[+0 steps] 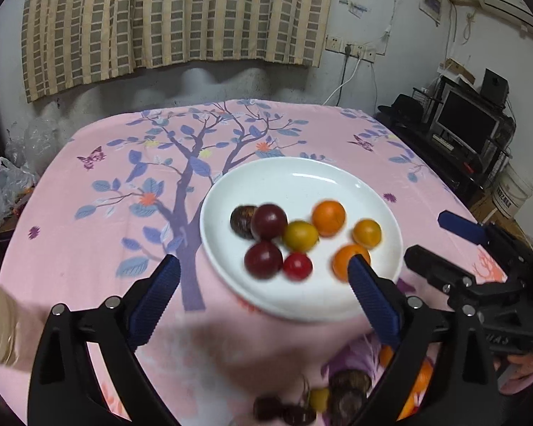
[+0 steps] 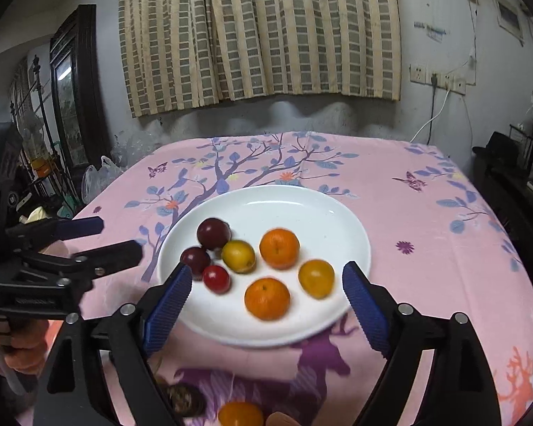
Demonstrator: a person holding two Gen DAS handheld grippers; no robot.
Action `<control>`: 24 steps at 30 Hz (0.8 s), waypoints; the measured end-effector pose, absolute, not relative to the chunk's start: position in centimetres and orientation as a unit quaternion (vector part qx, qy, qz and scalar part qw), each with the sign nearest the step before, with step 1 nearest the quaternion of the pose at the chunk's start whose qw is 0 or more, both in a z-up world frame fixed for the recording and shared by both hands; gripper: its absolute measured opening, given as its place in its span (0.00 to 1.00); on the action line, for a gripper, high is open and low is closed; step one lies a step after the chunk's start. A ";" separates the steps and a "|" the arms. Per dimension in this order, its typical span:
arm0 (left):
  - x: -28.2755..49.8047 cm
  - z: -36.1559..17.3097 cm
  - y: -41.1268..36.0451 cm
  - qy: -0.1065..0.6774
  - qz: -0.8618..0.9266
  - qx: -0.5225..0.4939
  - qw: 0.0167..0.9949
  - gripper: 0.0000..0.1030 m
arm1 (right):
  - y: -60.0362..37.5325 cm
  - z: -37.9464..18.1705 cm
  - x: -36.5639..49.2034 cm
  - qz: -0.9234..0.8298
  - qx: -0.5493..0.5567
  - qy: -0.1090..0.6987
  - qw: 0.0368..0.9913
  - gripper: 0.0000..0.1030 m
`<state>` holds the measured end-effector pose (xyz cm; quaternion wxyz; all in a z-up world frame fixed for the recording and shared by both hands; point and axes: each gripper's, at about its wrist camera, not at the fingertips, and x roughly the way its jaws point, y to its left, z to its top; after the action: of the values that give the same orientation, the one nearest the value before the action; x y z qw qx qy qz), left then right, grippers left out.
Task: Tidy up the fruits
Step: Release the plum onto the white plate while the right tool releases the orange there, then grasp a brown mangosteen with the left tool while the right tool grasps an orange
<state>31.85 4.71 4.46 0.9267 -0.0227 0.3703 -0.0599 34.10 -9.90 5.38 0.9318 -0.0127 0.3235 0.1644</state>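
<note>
Both tools are gaping wide with nothing between the pads. The left tool (image 1: pixel 264 269) hangs over the near left rim of the white plate (image 1: pixel 302 181), and the right tool (image 2: pixel 266 280) sits over the near edge of the same plate (image 2: pixel 284 202), so each one frames the fruit without touching any of it. My read is that they're spread like that because they're between picks. The plate is near the middle of the tabletop (image 1: pixel 89 248) with its pink tree-print cloth, and it's clearly the collection spot: two oranges (image 2: pixel 279 248), a couple of yellowish round fruits (image 2: pixel 238 256), two dark plums (image 2: pixel 213 233), a small red one (image 2: pixel 216 279) and, in the left view, a brownish dark one (image 1: pixel 241 220) tucked behind a plum. The darker stuff is bunched on the left and the orange stuff on the right, which looks deliberate, though I can't be sure. There's still loose fruit (image 1: pixel 337 394) on the cloth close to the person, below the tools, blurry but dark and orange bits are visible, so I'd say the job's maybe partway done. Round fruit rolls, so the plate's raised rim helps.
</note>
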 end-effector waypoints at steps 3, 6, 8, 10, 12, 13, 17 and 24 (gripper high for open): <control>28.0 4.2 5.1 0.360 -0.054 -0.021 0.931 0.95 | -10.8 4.9 31.1 0.165 -0.011 0.323 0.932 0.87; 24.5 2.4 5.6 0.357 -0.045 -0.022 0.933 0.95 | -11.7 3.6 28.6 0.162 -0.001 0.343 0.925 0.87; 23.0 1.0 6.1 0.364 -0.039 -0.027 0.930 0.95 | -12.2 2.5 27.2 0.166 0.011 0.357 0.919 0.87; 21.8 -0.2 6.5 0.381 -0.040 -0.034 0.923 0.95 | -12.3 1.8 25.9 0.177 0.021 0.373 0.911 0.87; 21.2 -0.7 6.6 0.387 -0.045 -0.032 0.920 0.95 | -12.4 1.6 24.2 0.190 0.023 0.371 0.909 0.87; 20.9 -0.8 6.7 0.386 -0.043 -0.029 0.921 0.95 | -12.3 1.5 23.5 0.193 0.019 0.371 0.908 0.87; 20.8 -0.9 6.5 0.385 -0.049 -0.036 0.921 0.95 | -12.2 0.5 22.0 0.192 0.011 0.384 0.903 0.84; 21.0 -1.2 5.9 0.394 -0.057 -0.038 0.917 0.95 | -13.5 -0.7 22.7 0.187 0.051 0.411 0.891 0.54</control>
<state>20.96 5.95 -1.17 0.9166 -0.0384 0.3938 -0.0574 22.69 -13.54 -0.70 0.8908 0.0512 0.4110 0.1870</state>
